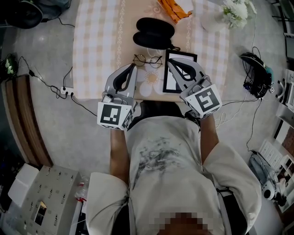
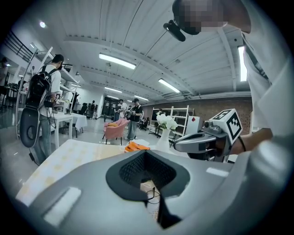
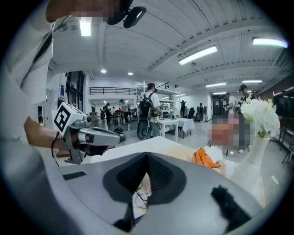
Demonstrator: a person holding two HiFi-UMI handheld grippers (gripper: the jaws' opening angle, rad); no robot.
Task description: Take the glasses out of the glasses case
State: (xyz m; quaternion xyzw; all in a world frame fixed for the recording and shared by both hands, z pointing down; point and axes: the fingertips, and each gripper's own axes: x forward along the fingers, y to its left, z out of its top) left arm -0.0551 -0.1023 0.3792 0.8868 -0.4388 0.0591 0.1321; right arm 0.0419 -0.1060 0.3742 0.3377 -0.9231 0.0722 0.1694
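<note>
No legible words, brand names or numbers anywhere. Closest to a sign: black-and-white square marker patterns on the cubes of the left tongs and right tongs, both on the near side of the glasses case; plain blocks, no letters. Print on the orange packet beyond and right of the case too blurred to read. Nothing readable on the framed sheet just near-right of the case.
</note>
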